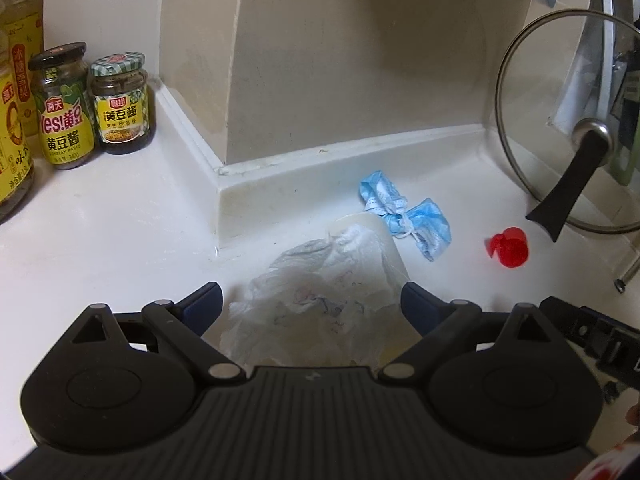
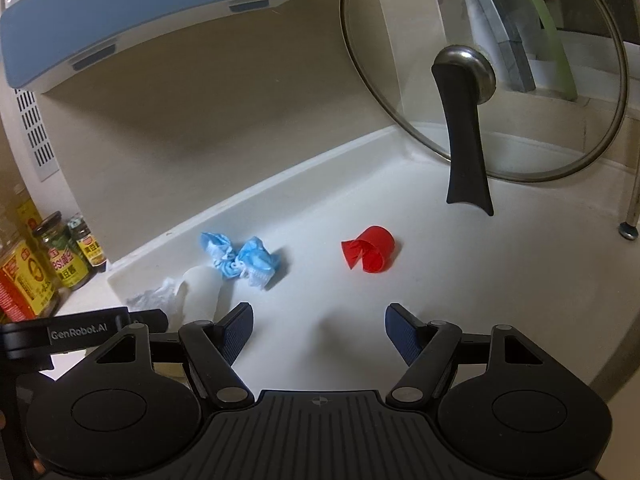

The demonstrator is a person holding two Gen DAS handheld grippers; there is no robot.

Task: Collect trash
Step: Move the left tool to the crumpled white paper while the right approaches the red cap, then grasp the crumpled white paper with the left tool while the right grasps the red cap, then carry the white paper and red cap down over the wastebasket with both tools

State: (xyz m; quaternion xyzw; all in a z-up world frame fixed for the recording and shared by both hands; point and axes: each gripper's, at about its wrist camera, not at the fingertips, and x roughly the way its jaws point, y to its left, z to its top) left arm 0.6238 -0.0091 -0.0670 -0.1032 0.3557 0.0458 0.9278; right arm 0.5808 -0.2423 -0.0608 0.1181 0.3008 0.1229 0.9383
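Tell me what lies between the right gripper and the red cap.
Nothing: in the right wrist view, only bare white counter stretches from the open right gripper to the red cap. The crumpled blue mask lies off to the left.

On the counter point(image 2: 500, 280), the cup point(image 1: 360, 276) stuffed with crumpled tissue point(image 1: 312, 292) lies nearest left; the face mask point(image 2: 240, 260) sits just beyond it, the bottle cap point(image 2: 370, 254) farther right, the pot lid point(image 2: 484, 72) leaning at far right, jars point(image 1: 94, 104) far left.

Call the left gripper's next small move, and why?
Probably close the left gripper on the crumpled tissue and white cup: its open jaws already flank that bundle, apparently without gripping. The blue mask and red cap lie farther off.
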